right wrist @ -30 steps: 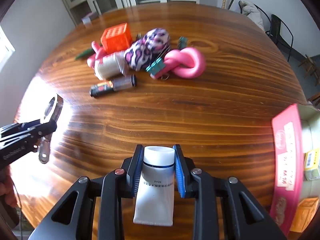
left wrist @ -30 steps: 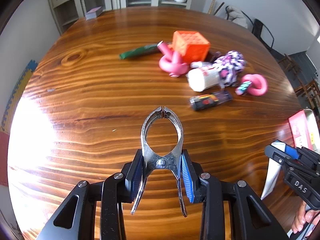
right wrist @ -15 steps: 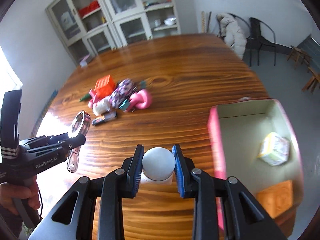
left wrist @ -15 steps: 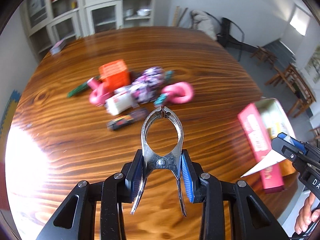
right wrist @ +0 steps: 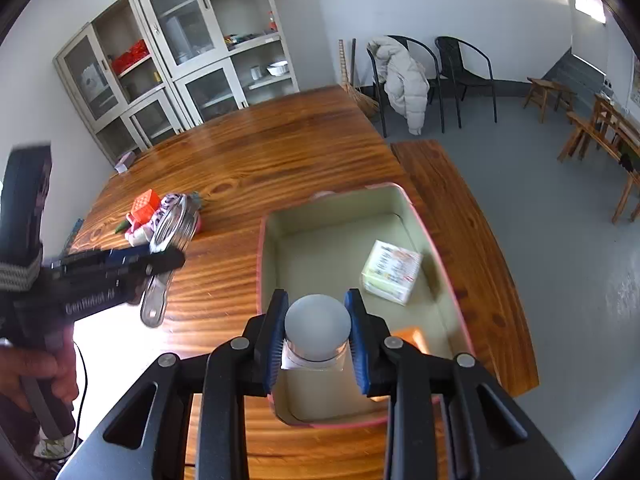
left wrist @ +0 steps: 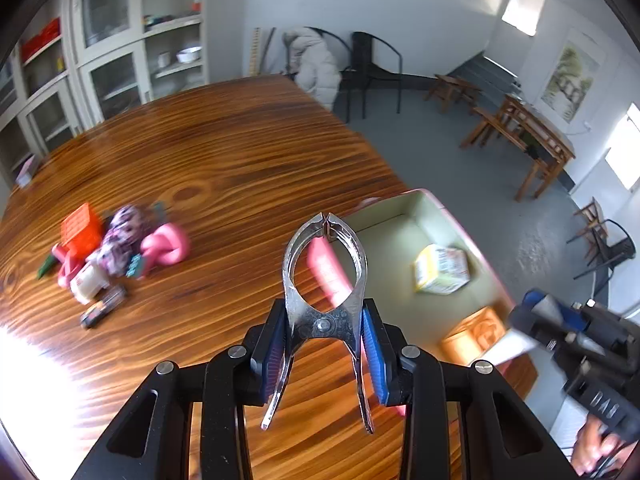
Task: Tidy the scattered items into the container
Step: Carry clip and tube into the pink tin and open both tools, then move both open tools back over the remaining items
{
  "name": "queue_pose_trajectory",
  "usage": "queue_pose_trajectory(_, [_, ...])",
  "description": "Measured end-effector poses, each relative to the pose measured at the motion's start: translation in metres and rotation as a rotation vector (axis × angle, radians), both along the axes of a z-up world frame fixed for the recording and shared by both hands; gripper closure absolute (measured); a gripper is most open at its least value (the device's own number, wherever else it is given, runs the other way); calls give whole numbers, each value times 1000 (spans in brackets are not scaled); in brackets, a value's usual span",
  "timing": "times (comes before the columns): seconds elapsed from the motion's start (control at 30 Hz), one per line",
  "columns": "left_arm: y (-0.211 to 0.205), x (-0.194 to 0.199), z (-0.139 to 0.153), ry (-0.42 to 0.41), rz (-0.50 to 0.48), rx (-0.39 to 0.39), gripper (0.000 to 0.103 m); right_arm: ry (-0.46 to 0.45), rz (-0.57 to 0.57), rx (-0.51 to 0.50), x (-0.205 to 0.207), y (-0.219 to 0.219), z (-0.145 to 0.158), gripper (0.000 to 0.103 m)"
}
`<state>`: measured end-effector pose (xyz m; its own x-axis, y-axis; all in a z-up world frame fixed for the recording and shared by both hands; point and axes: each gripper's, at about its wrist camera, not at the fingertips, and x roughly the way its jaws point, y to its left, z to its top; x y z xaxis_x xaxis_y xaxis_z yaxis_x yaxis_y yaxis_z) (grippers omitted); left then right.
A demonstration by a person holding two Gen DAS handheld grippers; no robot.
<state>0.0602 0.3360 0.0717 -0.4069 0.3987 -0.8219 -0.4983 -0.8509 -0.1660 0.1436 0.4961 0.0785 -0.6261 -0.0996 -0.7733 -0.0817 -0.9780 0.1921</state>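
- Both tongs are clamped: my left gripper [left wrist: 325,350] pinches a metal clip [left wrist: 325,276], my right gripper [right wrist: 316,340] squeezes a white tube [right wrist: 316,330].
- Tube hangs above the box [right wrist: 416,216], near its front wall; clip hovers over the table [left wrist: 224,152], just left of the box.
- Risk, as I judge: letting go early could drop the clip outside the box.
- More clutter [left wrist: 116,248] waits far left of the box.

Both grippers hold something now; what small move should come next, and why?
Probably lower the right gripper slightly and release the white tube: it already hangs over the open container, while the left gripper and metal clamp are still beside it.
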Motion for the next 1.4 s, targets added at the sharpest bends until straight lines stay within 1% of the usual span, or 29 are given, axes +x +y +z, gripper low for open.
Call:
queue_pose_trajectory(0.13, [28,-3,4,11,-30,5,65,-1,2,-16,4,12,-5,71])
queue_pose_trajectory(0.27, [49,-6,6,21,-46,4,65,4,24,-13,2,15,-7,71])
queue_pose_trajectory(0.4, [64,-13,6,-2,-71,19,64,-5,51,-12,-3,14,-11,71])
queue_pose_trajectory(0.43, [67,-16,5,-18,-80,29,61,-16,53,-17,-5,14,-13,71])
queue_pose_trajectory(0.47, [69,-18,4,-35,-86,41,52,-26,49,-24,-8,16,-16,70])
queue_pose_trajectory(0.5, [69,-20,5,-42,-82,51,39,-31,45,-36,-9,18,-18,69])
queue_pose_trajectory(0.53, [69,-21,6,-34,-69,57,33,-34,42,-48,-11,20,-19,64])
queue_pose_trajectory(0.57, [67,-22,8,-17,-50,60,27,-31,38,-55,-12,22,-20,54])
queue_pose_trajectory(0.63, [63,-23,9,4,-21,53,26,-16,19,-46,-12,25,-20,44])
queue_pose_trajectory(0.67, [61,-25,9,6,-11,43,26,-13,10,-41,-12,26,-20,44])
queue_pose_trajectory(0.77, [54,-27,4,2,27,21,26,-24,-4,-69,-16,31,-24,44])
queue_pose_trajectory(0.9, [38,-27,-2,-10,74,14,26,-36,-22,-88,-20,34,-27,44])
queue_pose_trajectory(1.03, [21,-24,-6,-19,112,-5,26,-37,-5,-87,-23,26,-26,44])
queue_pose_trajectory(1.23, [-8,-19,-11,-35,170,-13,26,-52,25,-105,-27,10,-29,44])
queue_pose_trajectory(1.4, [-40,-15,-14,-48,242,-25,26,-52,61,-106,-29,-8,-28,44])
